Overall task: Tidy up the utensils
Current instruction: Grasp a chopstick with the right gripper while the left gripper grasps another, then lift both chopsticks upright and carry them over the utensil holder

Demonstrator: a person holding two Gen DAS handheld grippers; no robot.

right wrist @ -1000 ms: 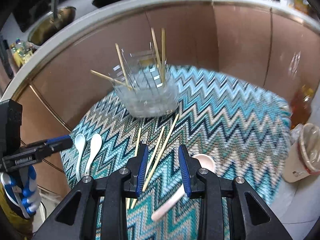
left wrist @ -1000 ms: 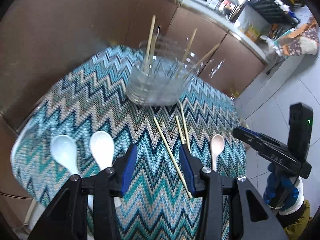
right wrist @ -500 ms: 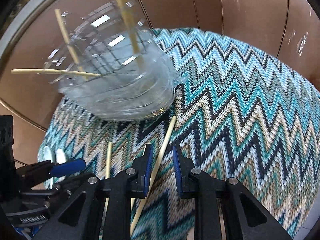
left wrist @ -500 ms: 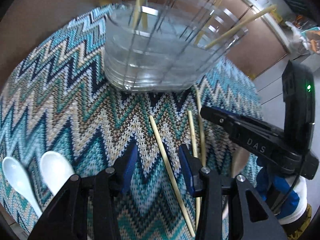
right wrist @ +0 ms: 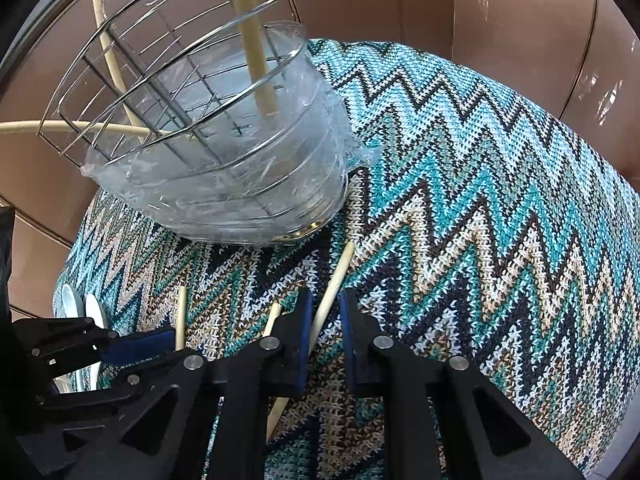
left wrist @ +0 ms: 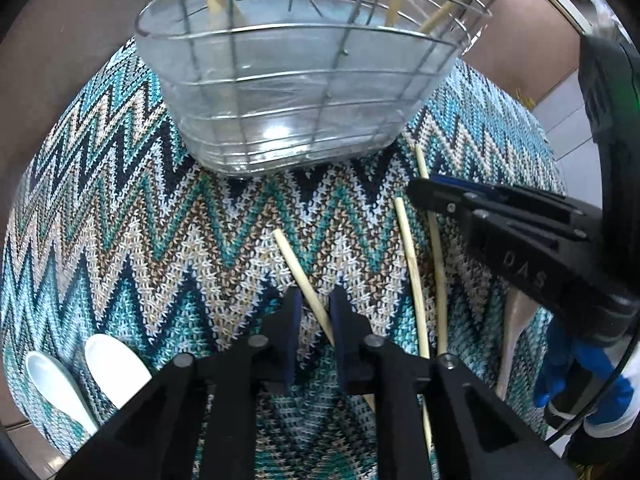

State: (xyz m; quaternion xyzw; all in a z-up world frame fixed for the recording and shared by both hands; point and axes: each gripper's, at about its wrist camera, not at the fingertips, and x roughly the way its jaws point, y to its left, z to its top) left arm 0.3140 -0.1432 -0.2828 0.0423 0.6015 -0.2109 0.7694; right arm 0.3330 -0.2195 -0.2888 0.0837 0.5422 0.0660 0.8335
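I am looking down the left gripper (left wrist: 314, 304) and seeing its blue pads narrowed almost shut around a pale wooden chopstick (left wrist: 304, 280) lying flat on the zigzag knit cloth (left wrist: 120, 248); its jaws have just been closing on that stick. The stick's long axis is running from between the jaws away toward the far left, ending short of the basket. The right gripper (right wrist: 326, 308) is doing the same just to the right: its jaws have also been closing, and they are pinching a second chopstick (right wrist: 334, 280), whose far tip is pointing up and right toward the holder. A third chopstick (left wrist: 412, 272) is lying between the two held ones, untouched.

Both sticks are thin, smooth and light in colour, so I am judging they could roll or pivot in the grip.

Off to the near left, two white spoons (left wrist: 108, 368) are resting side by side. Farther out, the wire utensil basket (left wrist: 304, 76) with its clear plastic liner is standing, already holding several upright chopsticks; both grippers are roughly equally near it.
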